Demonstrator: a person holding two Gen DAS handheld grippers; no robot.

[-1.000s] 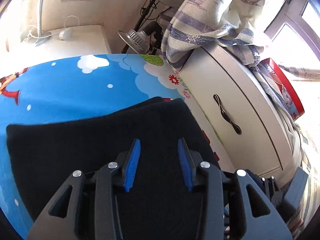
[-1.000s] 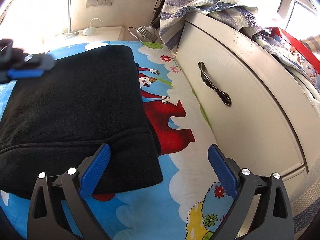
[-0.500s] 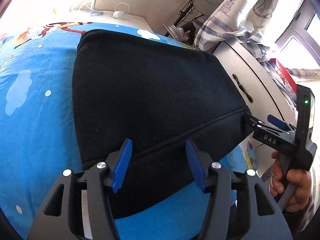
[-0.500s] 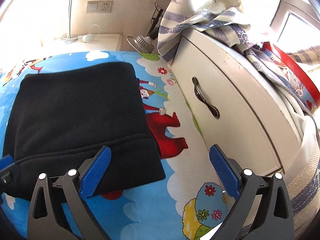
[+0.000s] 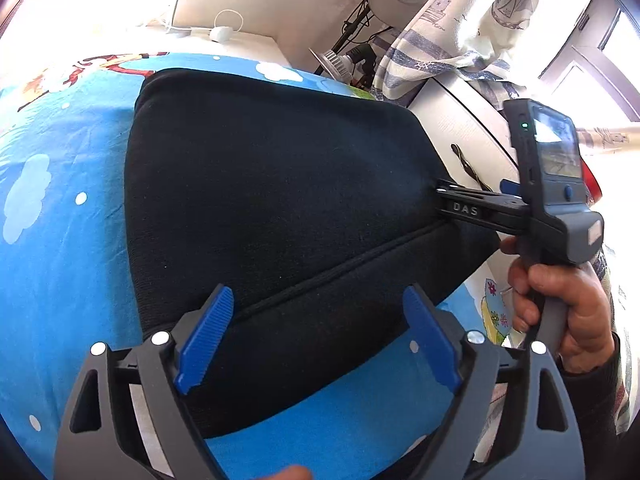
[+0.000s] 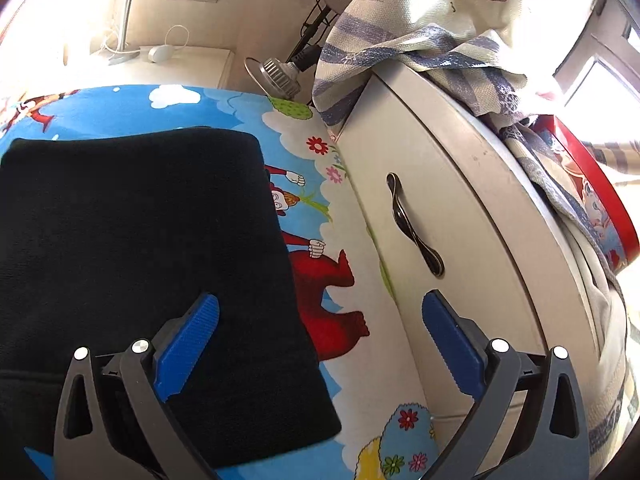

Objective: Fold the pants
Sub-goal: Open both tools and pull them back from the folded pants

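Note:
The black pants (image 5: 272, 200) lie folded into a flat rectangle on the blue cartoon bedsheet (image 5: 60, 240); they also show in the right wrist view (image 6: 136, 240). My left gripper (image 5: 316, 336) is open and empty, hovering over the near hem of the pants. My right gripper (image 6: 320, 336) is open and empty above the pants' right edge; its left finger is over the cloth, its right finger is over the sheet. The right gripper also shows in the left wrist view (image 5: 472, 204), held by a hand at the pants' right side.
A white cabinet (image 6: 460, 220) with a dark handle (image 6: 416, 228) stands close on the right of the bed. A striped cloth (image 6: 420, 40) hangs over it. A white nightstand (image 6: 180, 64) and a lamp head (image 6: 274, 74) stand at the back.
My left gripper has pulled back from over the pants to their near hem and its jaws have opened wider. My right gripper stayed open and shifted forward over the pants' right edge.

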